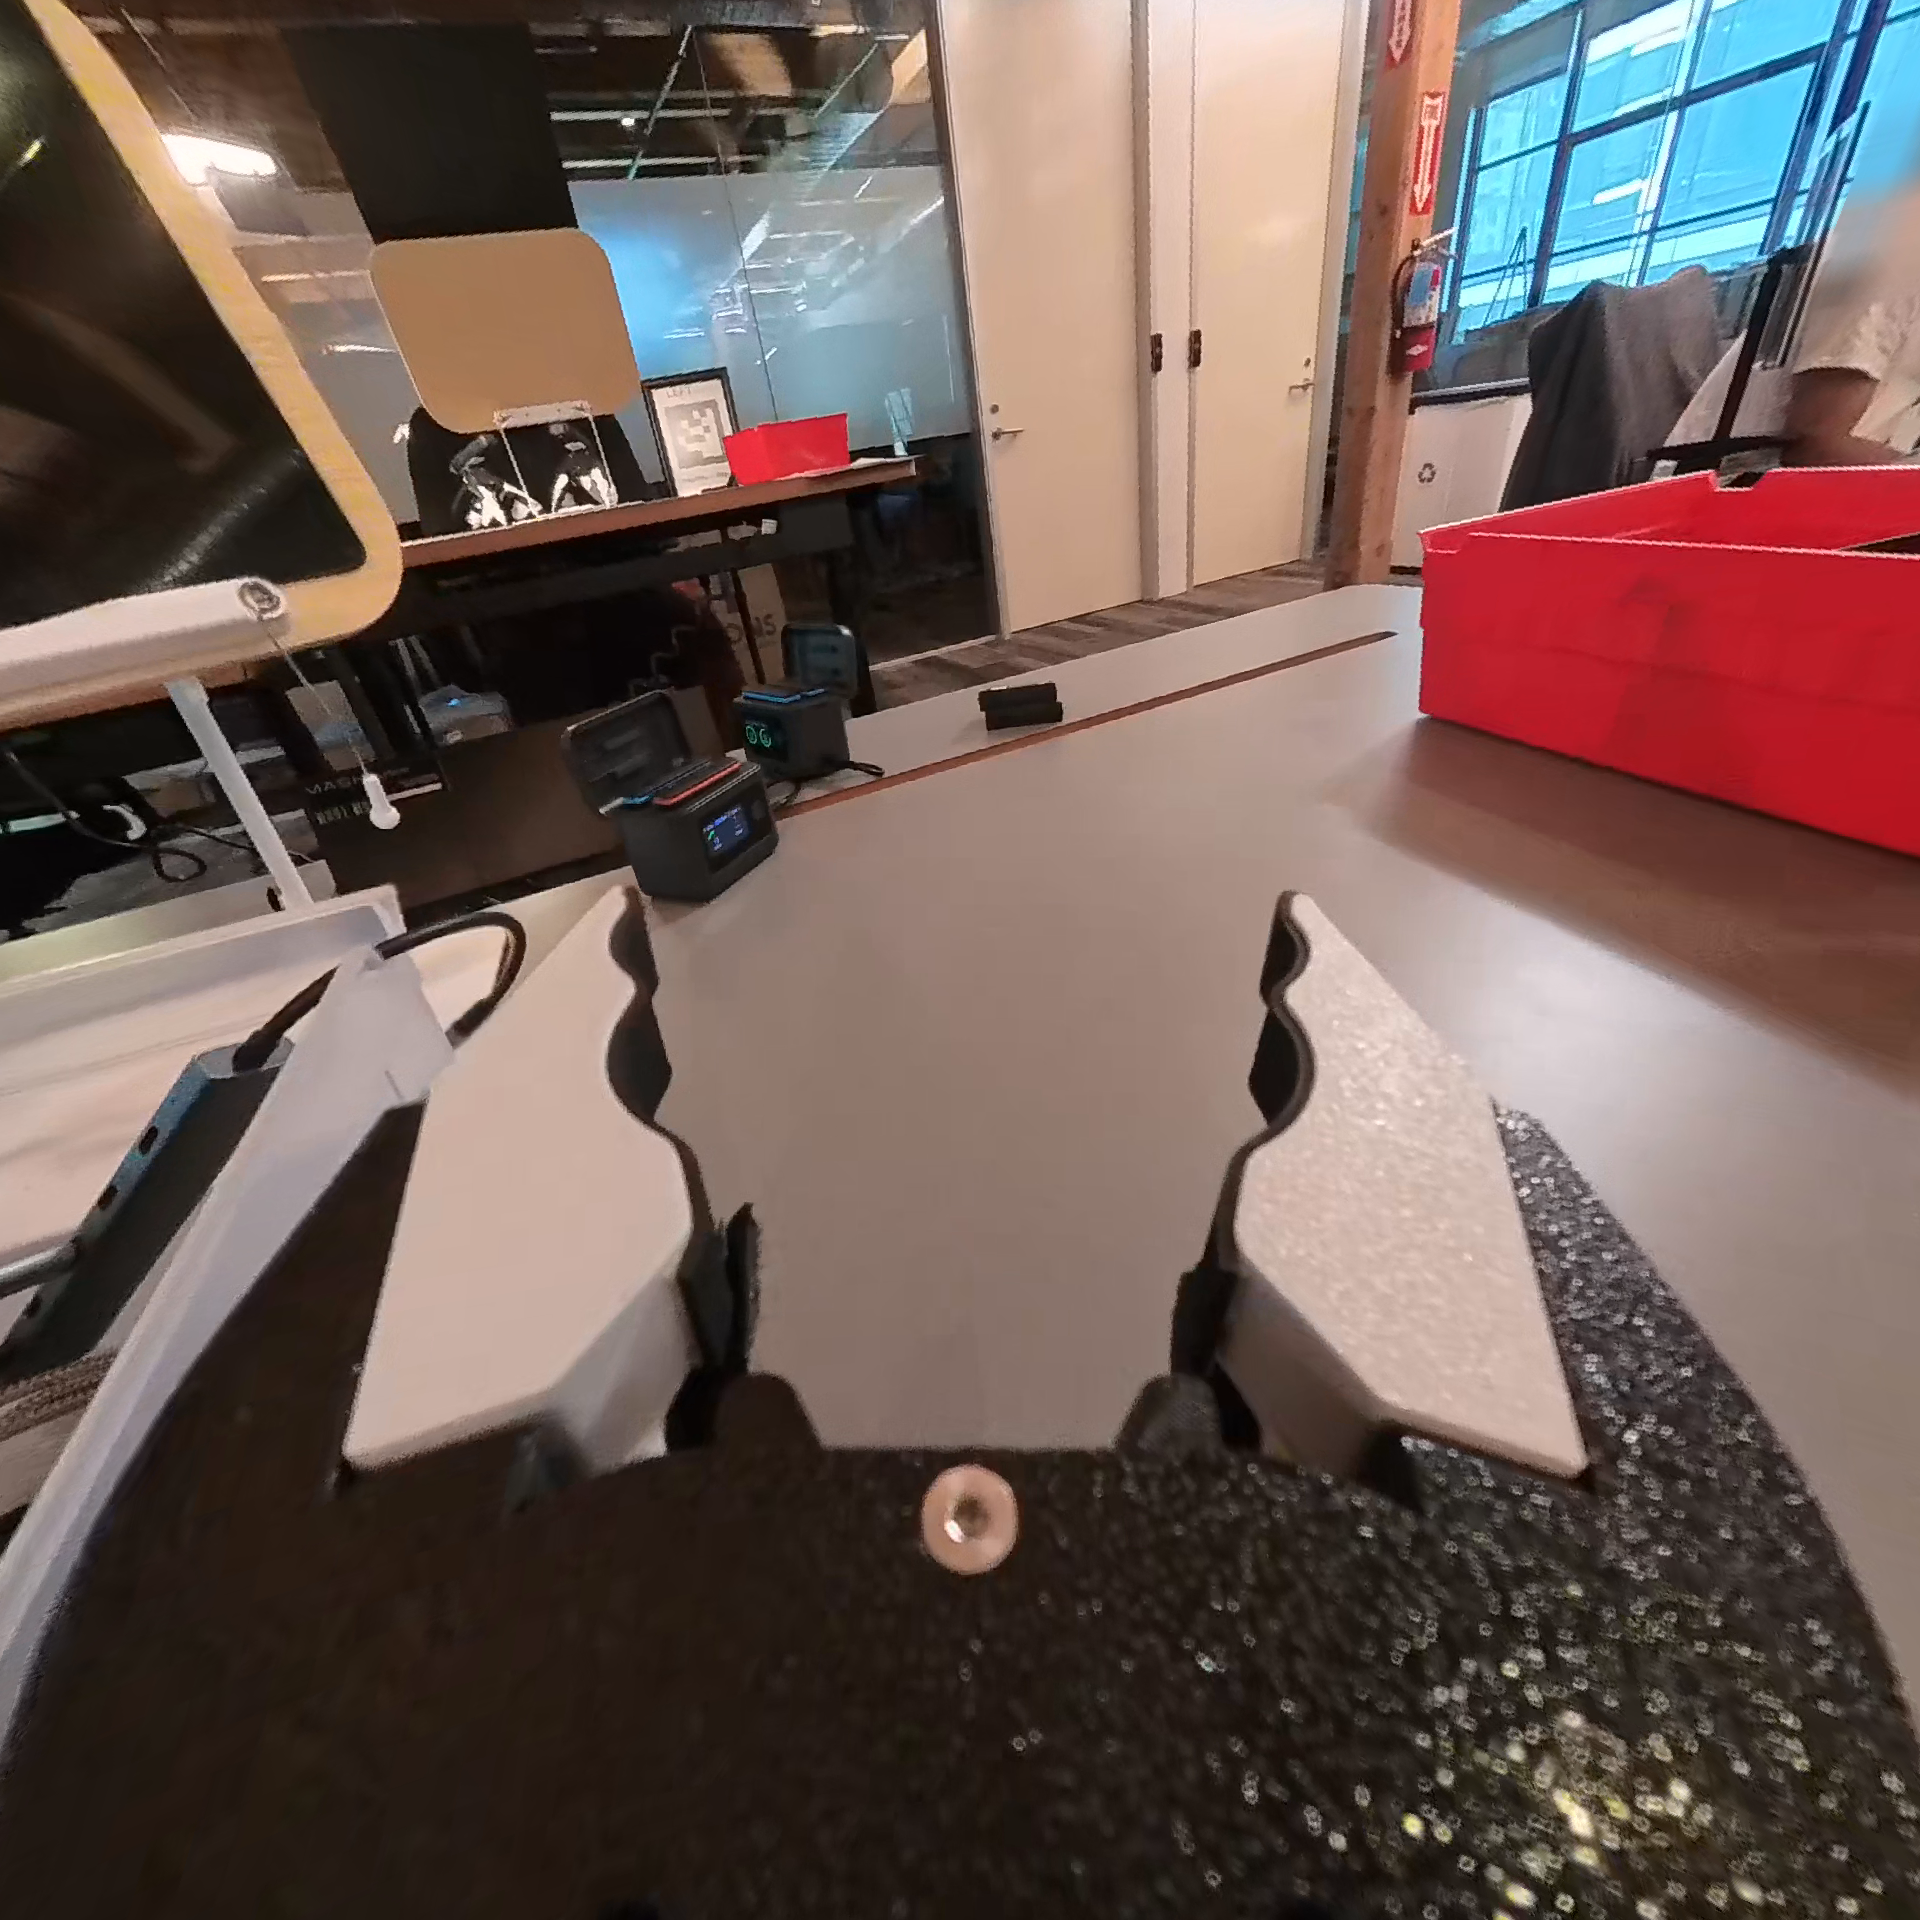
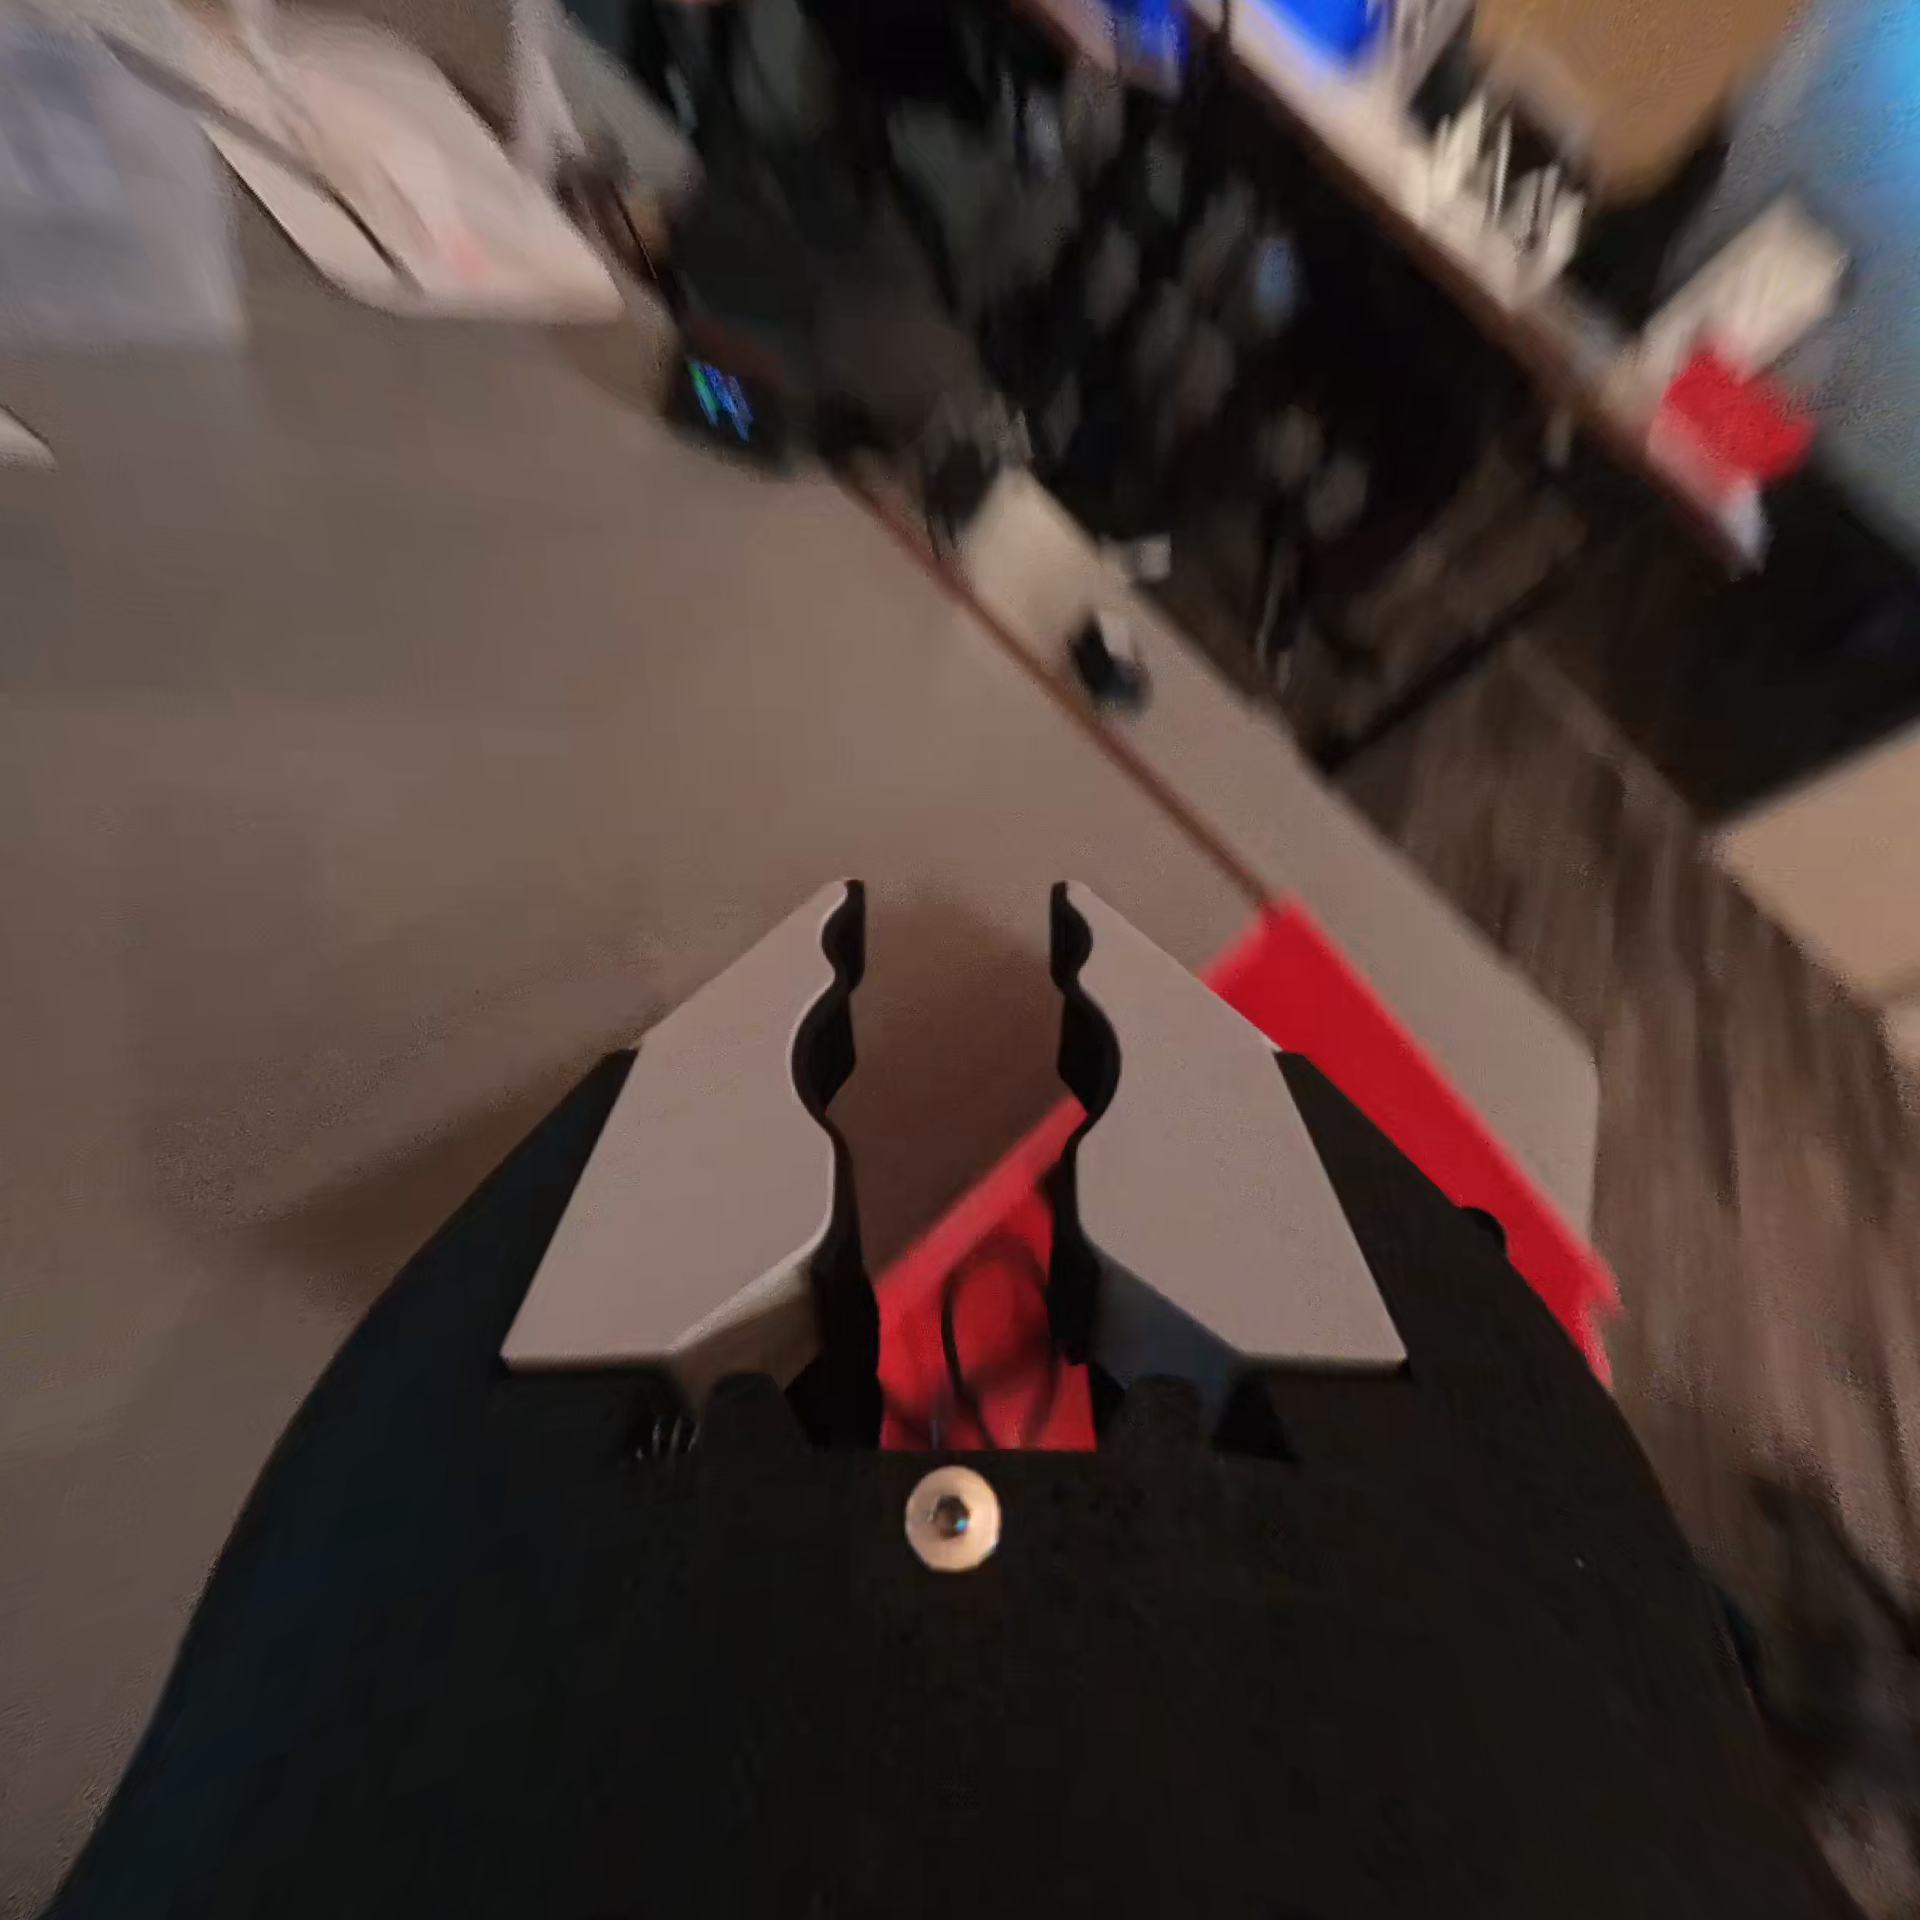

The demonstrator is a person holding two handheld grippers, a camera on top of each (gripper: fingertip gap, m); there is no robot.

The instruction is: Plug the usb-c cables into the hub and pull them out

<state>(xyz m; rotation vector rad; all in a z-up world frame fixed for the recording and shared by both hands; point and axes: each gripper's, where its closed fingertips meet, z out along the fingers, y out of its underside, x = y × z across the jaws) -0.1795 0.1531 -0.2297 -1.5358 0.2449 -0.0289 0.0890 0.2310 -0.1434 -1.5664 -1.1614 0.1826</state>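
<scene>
Left tool (image 1: 961,925) held low over the gray counter (image 1: 1039,883), fingers wide apart and holding nothing, maybe ready to steady the blue hub (image 1: 156,1132) sitting at the far left with a black cable (image 1: 488,966) in its end. Right tool (image 2: 956,894) a little apart and empty too, above the red bin (image 2: 1340,1029), where a thin black cable (image 2: 951,1340) seems to lie, probably there to pick it up

The left claw (image 1: 961,935) has two pale grey plastic fingers (image 1: 540,1195) with wavy, black-lined inner edges, mounted on a black speckled base plate bearing one silver socket screw (image 1: 968,1517) (centred near the front edge). The right claw (image 2: 956,904) is built alike: grey scalloped fingers (image 2: 707,1174), black plate, silver screw (image 2: 953,1524).
</scene>
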